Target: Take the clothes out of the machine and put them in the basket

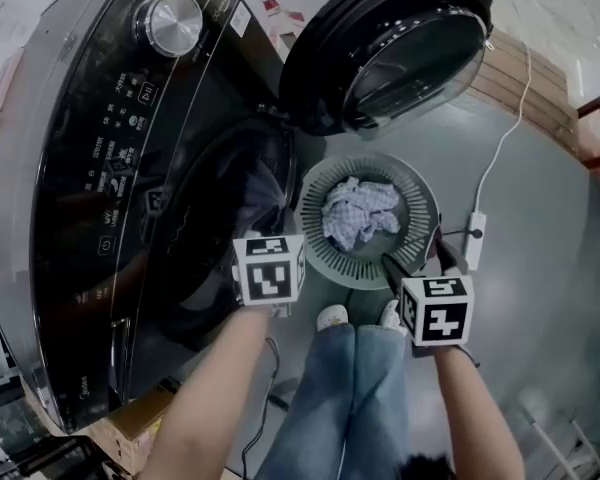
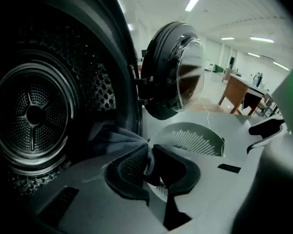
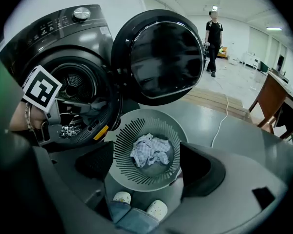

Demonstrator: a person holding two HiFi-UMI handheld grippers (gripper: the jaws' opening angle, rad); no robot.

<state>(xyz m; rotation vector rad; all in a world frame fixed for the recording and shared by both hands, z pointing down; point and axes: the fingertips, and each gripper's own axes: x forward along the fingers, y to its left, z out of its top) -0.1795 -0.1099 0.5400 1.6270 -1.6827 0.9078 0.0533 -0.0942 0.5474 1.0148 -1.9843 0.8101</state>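
1. The left tongs point(image 2: 150, 165) are clenched on a fold of a dark garment point(image 2: 115, 138). They are at the mouth of the washing machine point(image 1: 90, 148), left of centre in the head view. The rest of the garment trails back towards the drum point(image 2: 34, 116).
2. The right tongs point(image 3: 146, 165) stand released with nothing between them. They hover over the near rim of the basket point(image 1: 423, 213), lower right of centre in the head view.
3. The basket sits on the floor below the open door point(image 1: 400, 43). A pale checked cloth point(image 1: 358, 213) already lies crumpled in it.
4. The dark garment looks soft, limp and light. It will probably sag and stretch out rather than lift as one piece, and it may drag on the lip of the opening.
5. A pinch on a bunched fold, as now, should hold, whereas a single thin edge might slip free. The free tongs could gather the trailing part before the garment goes across to the basket.
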